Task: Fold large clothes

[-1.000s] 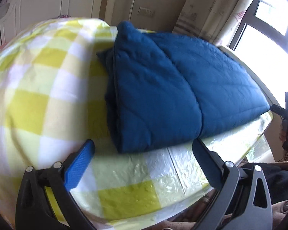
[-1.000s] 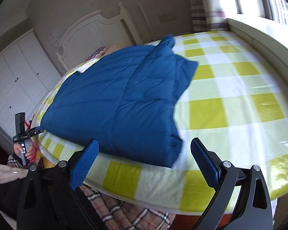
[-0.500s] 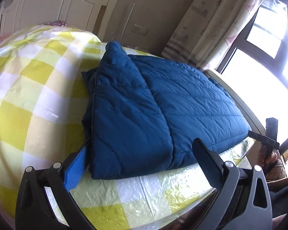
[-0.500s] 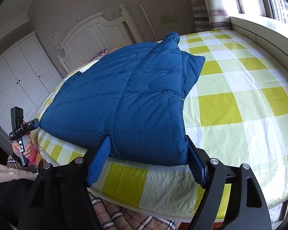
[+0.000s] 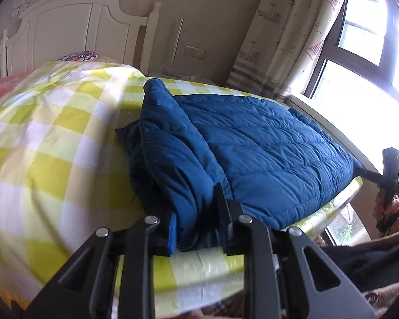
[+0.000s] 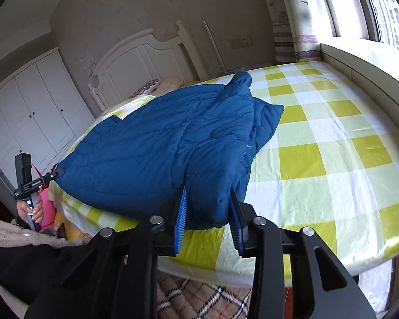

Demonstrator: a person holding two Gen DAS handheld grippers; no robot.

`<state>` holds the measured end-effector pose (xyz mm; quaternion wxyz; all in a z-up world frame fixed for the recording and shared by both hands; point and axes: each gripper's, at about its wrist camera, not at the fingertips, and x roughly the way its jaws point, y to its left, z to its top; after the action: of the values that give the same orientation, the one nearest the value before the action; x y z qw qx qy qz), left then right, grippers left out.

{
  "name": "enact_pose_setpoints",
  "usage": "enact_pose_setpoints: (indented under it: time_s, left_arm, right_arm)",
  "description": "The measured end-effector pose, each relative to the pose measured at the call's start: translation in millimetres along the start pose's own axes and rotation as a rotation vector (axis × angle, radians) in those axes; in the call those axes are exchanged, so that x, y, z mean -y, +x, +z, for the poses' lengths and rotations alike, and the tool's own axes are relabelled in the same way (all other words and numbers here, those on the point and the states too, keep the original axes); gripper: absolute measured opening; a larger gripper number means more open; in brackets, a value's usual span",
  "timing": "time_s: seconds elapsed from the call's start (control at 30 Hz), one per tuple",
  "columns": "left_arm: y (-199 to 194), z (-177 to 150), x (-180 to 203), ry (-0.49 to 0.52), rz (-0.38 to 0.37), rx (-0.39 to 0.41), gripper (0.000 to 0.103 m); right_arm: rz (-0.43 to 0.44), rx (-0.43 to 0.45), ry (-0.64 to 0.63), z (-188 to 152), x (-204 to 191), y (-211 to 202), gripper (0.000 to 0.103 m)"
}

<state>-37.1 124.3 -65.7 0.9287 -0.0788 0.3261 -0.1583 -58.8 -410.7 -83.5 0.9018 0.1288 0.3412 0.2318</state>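
A large dark blue quilted jacket (image 5: 252,154) lies folded lengthwise on a bed with a yellow and white checked cover (image 5: 53,146). My left gripper (image 5: 196,220) is shut on the jacket's near left corner at the bed's front edge. My right gripper (image 6: 207,212) is shut on the jacket's (image 6: 159,148) near right corner, a thick bunch of fabric between its blue pads. Each gripper also shows in the other's view: the right one in the left wrist view (image 5: 385,180), the left one in the right wrist view (image 6: 37,183).
A white headboard (image 5: 66,32) stands at the far end of the bed, with pillows (image 6: 157,85) below it. White wardrobes (image 6: 21,117) line the left wall. A window ledge (image 6: 364,63) and curtain (image 5: 287,32) run along the right side. A plaid blanket (image 6: 204,295) hangs below the bed's front edge.
Both grippers moved forward to the jacket's near edge and closed on its two near corners; a second ago both were open and short of the jacket.
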Motion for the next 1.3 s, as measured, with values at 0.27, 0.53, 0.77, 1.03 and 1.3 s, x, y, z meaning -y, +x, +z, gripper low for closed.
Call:
enact_pose_setpoints:
  time_s: [0.27,0.53,0.77,1.03,1.3]
  left_arm:
    - [5,-20,-13,-0.031,0.023,-0.045,0.042]
    - [-43,35,7,0.136,0.339,0.203,0.101]
    - [-16,93,68,0.186,0.308,0.234,0.101]
    - [128,151,117,0.244,0.323,0.069,0.101]
    - [212,162,98,0.266,0.416,-0.066,0.101]
  right_arm:
    - [-0.011,-0.050,0.008,-16,5,-2,0.038]
    - [-0.217,0.111,-0.071,54,-13,-42,0.055]
    - [-0.171,0.164,-0.249,110,-97,7,0.093]
    - [-0.221,-0.011,-0.493,156,-174,154,0.095]
    - [-0.281,-0.173,-0.490,177,-155,244,0.071]
